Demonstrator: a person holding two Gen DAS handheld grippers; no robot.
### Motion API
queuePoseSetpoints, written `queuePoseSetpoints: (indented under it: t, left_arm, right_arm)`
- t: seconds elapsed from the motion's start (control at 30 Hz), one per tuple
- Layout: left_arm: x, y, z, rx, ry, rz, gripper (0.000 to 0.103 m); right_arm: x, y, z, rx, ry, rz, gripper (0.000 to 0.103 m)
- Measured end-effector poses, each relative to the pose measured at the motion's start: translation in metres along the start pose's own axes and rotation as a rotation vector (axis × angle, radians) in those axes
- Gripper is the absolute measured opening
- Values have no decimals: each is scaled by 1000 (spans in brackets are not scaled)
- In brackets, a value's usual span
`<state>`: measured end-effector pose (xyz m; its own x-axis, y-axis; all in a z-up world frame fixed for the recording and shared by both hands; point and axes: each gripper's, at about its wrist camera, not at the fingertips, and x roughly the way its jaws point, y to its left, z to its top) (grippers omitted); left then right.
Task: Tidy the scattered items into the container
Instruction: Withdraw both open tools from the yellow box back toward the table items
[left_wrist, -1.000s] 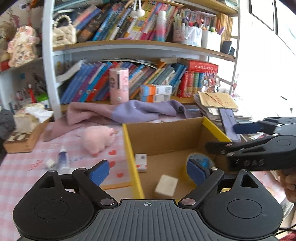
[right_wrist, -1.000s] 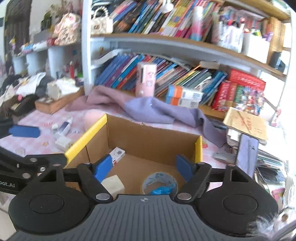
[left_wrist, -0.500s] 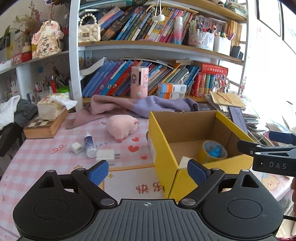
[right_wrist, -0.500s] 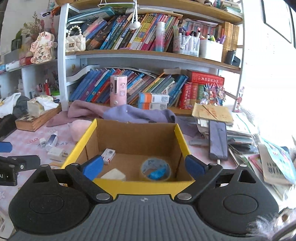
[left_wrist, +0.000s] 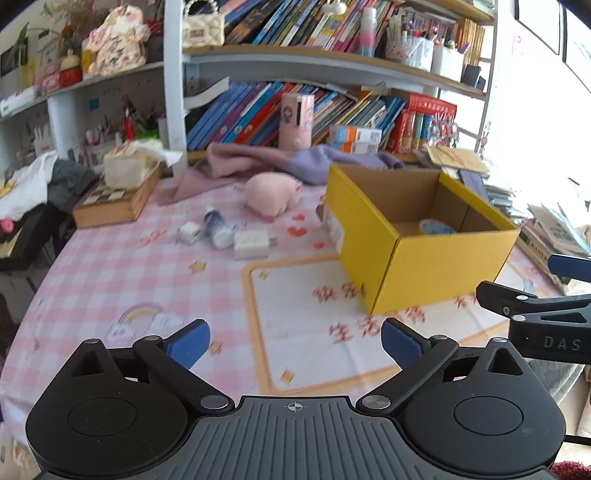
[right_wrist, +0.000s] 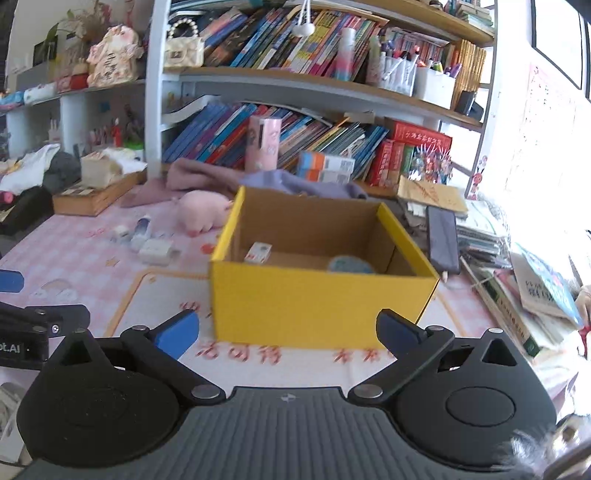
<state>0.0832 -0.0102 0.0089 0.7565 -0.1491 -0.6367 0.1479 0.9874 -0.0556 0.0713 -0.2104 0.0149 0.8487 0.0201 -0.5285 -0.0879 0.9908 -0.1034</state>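
A yellow cardboard box (left_wrist: 424, 254) (right_wrist: 321, 295) stands on the pink checked tablecloth. Inside it lie a tape roll (right_wrist: 349, 265) (left_wrist: 436, 226) and a small white-and-red box (right_wrist: 258, 253). Left of the box lie a pink plush pig (left_wrist: 273, 192) (right_wrist: 203, 212), a small blue-capped bottle (left_wrist: 218, 229) (right_wrist: 142, 227), a white charger (left_wrist: 253, 243) (right_wrist: 157, 251) and a small white cube (left_wrist: 189, 232) (right_wrist: 121, 233). My left gripper (left_wrist: 295, 339) is open and empty, well in front of these items. My right gripper (right_wrist: 286, 332) is open and empty, just in front of the box.
A bookshelf (left_wrist: 332, 66) full of books runs along the back. A purple-pink cloth (left_wrist: 258, 162) lies behind the pig. A wooden box with tissues (left_wrist: 118, 192) stands at the left. Stacked books and a phone (right_wrist: 443, 236) lie to the right.
Both grippers have pulled back and away from above the box, so the whole box and the scattered items on the tablecloth show. Both stay open and empty.
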Motion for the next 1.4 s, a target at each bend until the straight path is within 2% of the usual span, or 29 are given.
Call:
queuePoseSetpoints:
  t: [0.3, 0.77, 1.2, 1.4]
  left_arm:
    - [-22, 30, -24, 7, 31, 4, 101]
    - [-49, 74, -41, -34, 10, 51, 101]
    - [-50, 92, -45, -70, 22, 54, 101]
    - [-45, 102, -46, -93, 33, 83, 101]
  right_arm:
    - [-22, 48, -18, -20, 38, 38, 103]
    - [-39, 102, -16, -80, 11, 112, 103]
    - [-40, 121, -10, -119, 5, 129, 101]
    - [-28, 131, -5, -137, 13, 161, 100]
